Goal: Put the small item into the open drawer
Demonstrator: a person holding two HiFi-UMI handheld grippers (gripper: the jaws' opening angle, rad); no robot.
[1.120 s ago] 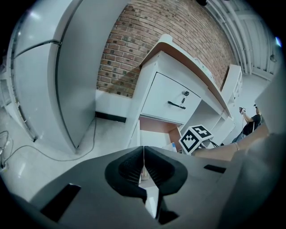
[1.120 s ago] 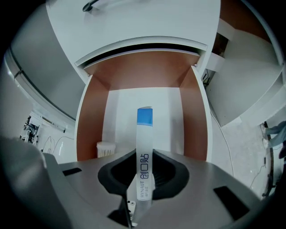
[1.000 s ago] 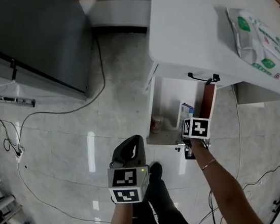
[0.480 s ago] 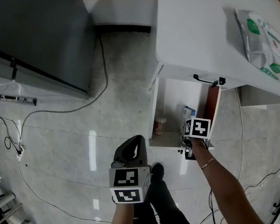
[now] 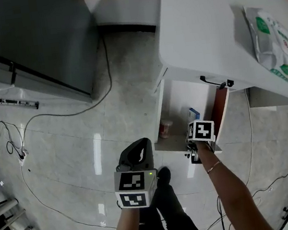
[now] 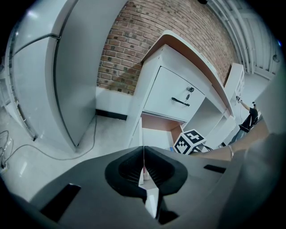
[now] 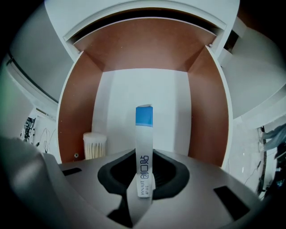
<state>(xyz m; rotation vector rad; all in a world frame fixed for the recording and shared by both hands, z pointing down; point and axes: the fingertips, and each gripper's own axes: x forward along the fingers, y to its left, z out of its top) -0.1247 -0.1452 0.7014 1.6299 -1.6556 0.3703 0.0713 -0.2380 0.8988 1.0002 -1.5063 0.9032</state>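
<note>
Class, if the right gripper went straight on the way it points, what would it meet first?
Likely the drawer's bare white floor, its held packet touching first; the swab tub stands aside at left. Depth is unclear.

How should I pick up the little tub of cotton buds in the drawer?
Come straight down from above and pinch the tub of cotton buds across its round sides. It stands upright beside the drawer's brown wall, blocking that side.

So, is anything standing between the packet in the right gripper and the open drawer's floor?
Nothing visible does. The white and blue packet in the right gripper points at bare floor of the drawer; the cotton swab tub stands aside, at the left wall.
</note>
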